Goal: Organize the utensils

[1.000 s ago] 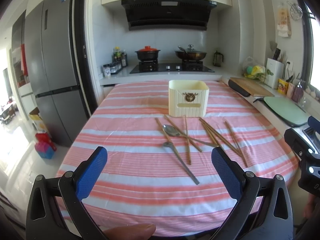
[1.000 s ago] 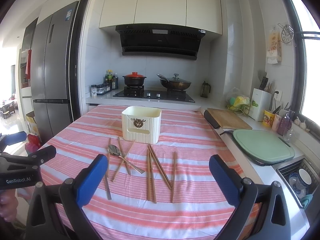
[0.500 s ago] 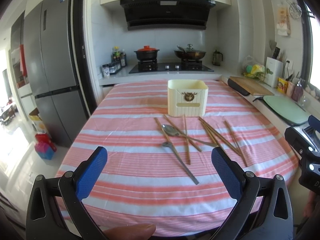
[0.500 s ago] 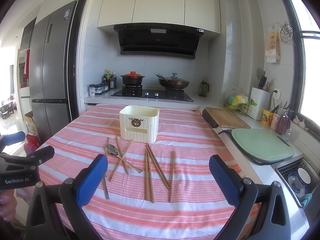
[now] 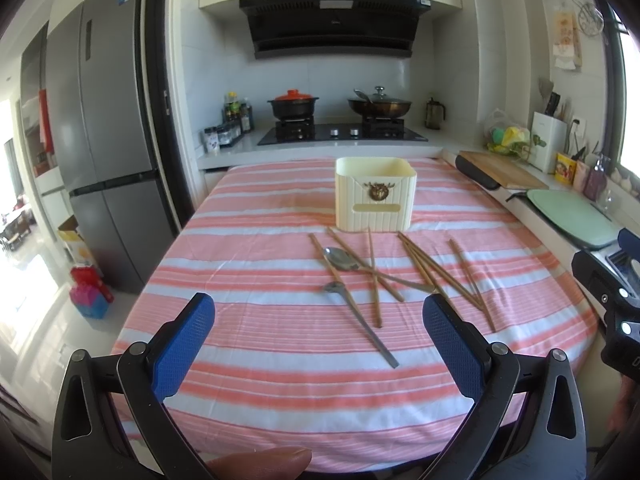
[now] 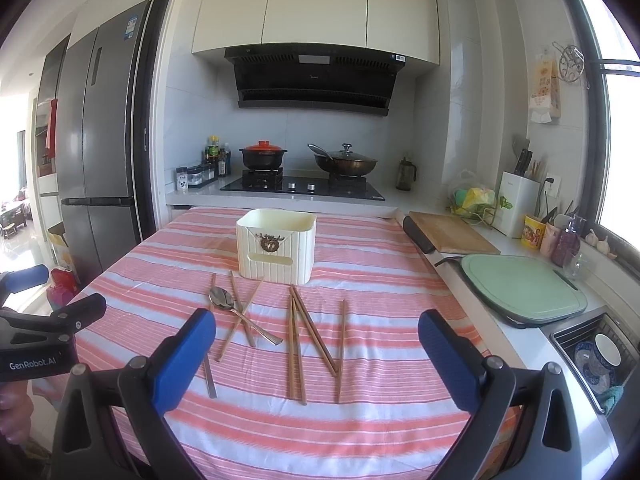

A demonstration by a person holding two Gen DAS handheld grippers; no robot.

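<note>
A cream utensil holder [image 5: 375, 196] [image 6: 276, 245] stands upright on the pink striped tablecloth [image 5: 248, 240] [image 6: 384, 280]. In front of it lie several wooden chopsticks [image 5: 424, 268] [image 6: 298, 344], crossed and scattered, with a metal spoon [image 5: 340, 259] [image 6: 222, 298] among them and a second long-handled metal spoon [image 5: 360, 322] nearer me. My left gripper [image 5: 319, 326] hovers open over the near part of the table, short of the utensils. My right gripper [image 6: 316, 344] is also open, with the chopsticks seen between its blue fingers [image 6: 184, 356]. Neither holds anything.
A stove with a red-lidded pot [image 6: 262, 156] and a wok [image 6: 346, 162] sits behind the table. To the right run a wooden board [image 6: 450, 232], a green cutting board [image 6: 520, 286] and a sink [image 6: 600, 356]. A grey fridge [image 5: 100, 152] stands at the left.
Both grippers have drifted slightly; the holder and utensils look a little nearer in the right wrist view. Nothing on the table has moved and both grippers stay open.
</note>
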